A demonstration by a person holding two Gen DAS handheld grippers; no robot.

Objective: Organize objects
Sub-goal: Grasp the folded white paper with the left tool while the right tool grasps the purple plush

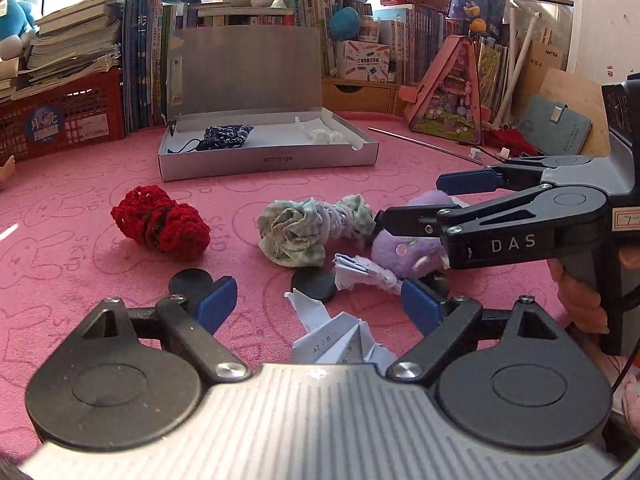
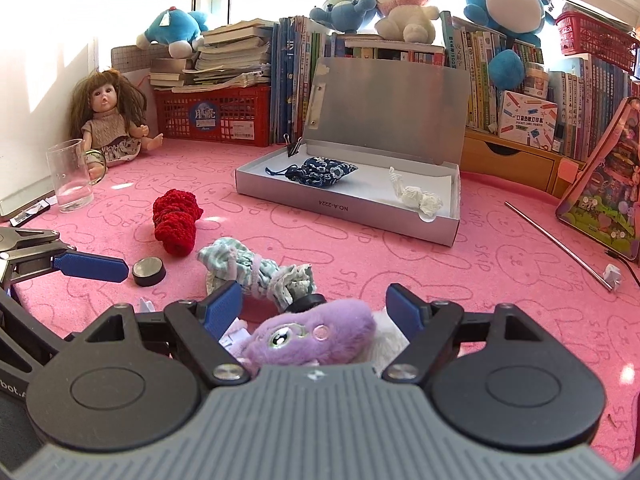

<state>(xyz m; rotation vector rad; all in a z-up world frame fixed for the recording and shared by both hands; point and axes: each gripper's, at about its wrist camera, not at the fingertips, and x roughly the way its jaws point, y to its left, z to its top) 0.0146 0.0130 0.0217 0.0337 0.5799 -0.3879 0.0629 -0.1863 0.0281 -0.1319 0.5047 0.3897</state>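
My left gripper hangs open low over the pink mat, with a black disc and folded white paper between its blue pads. My right gripper is open too, straddling a purple plush toy without pressing on it. In the left wrist view it reaches in from the right over the plush. A green-white cloth bundle and a red crochet piece lie just beyond. The open silver box holds a blue pouch and a crumpled white piece.
A second black disc lies near one of the left gripper's blue pads. A glass and a doll stand at the far left. A metal rod and a pink case are at the right. Books and plush toys line the back.
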